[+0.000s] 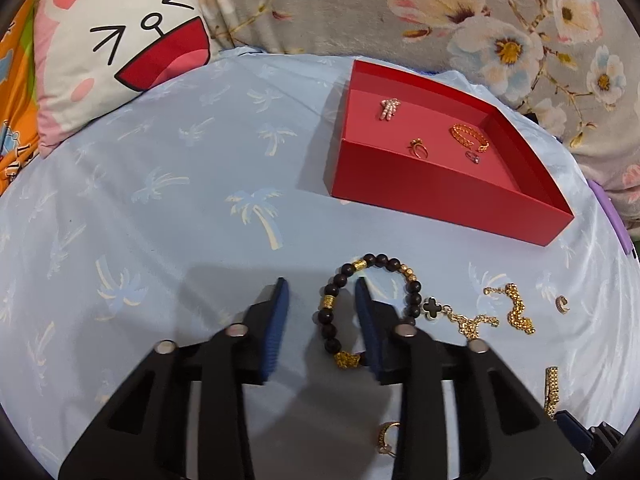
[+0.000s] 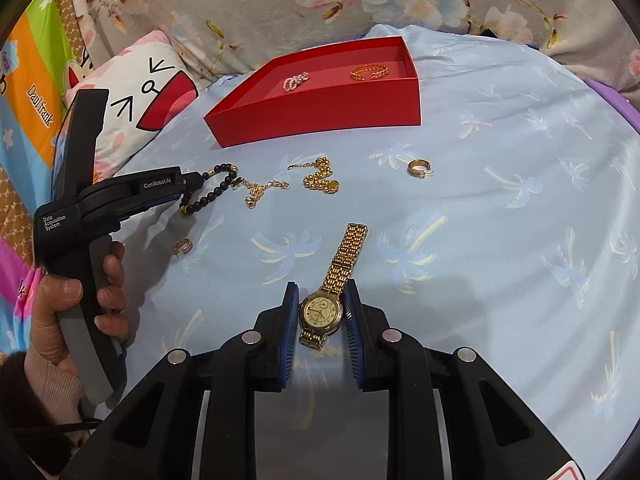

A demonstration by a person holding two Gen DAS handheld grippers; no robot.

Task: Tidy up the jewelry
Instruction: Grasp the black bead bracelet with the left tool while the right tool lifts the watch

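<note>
Jewelry lies scattered on the blue palm-print sheet of the bed (image 1: 160, 200), with a few pieces already in the red tray (image 1: 440, 192) at two o'clock in your left wrist view. There your left gripper (image 1: 322, 312) straddles one side of the dark beaded bracelet (image 1: 370, 304): the strand passes between the jaws, the right pad sits against the beads, but the left pad stands clear, so nothing is pinched yet. A gold chain with a black clover (image 1: 464, 316) touches the bracelet at three o'clock; if you lift carelessly, it may snag and drag along. A gold hoop (image 1: 387, 436) lies at six o'clock under the gripper. In your right wrist view, the right gripper (image 2: 320, 308) has its jaws drawn in on either side of the gold watch (image 2: 326, 308), the pads at the case; whether they truly press it I cannot tell. The band trails away toward twelve o'clock, so a grip on the round case alone could let the watch swing or slip. Your left hand (image 2: 72, 304) shows at nine o'clock, the tray at eleven.
</note>
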